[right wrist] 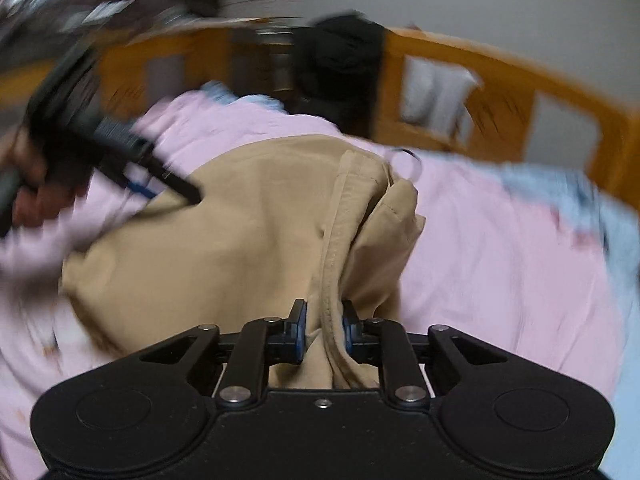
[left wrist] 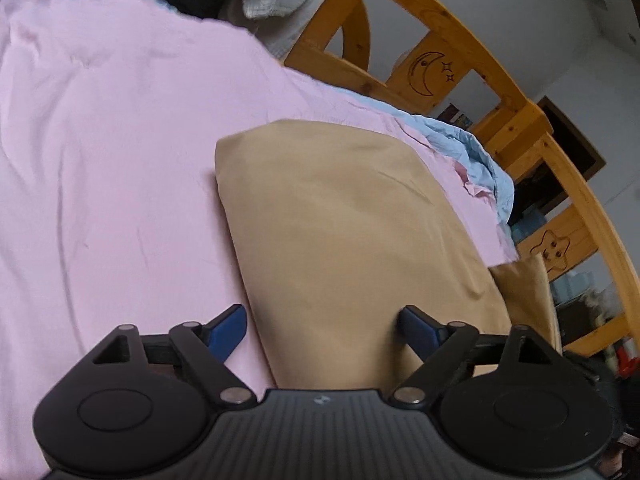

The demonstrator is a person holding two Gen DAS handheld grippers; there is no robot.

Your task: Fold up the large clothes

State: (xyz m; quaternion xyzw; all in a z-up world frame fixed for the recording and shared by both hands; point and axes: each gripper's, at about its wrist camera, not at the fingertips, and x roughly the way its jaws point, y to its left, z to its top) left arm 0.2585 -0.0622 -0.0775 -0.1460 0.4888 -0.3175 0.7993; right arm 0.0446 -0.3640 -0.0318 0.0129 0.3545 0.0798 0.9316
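Tan garment (left wrist: 352, 240) lies folded near the pink sheet's (left wrist: 100, 160) railed edge; left gripper (left wrist: 320, 326) spread over it, right gripper (right wrist: 323, 330) pinching its seamed edge.

Your left gripper (left wrist: 322, 326) hangs wide open over the tan garment (left wrist: 352, 232).

Its blue fingertips (left wrist: 228, 326) straddle the garment's near edge on the pink sheet (left wrist: 112, 152); a light blue cloth (left wrist: 476, 148) bunches by the wooden bed rail (left wrist: 516, 112).
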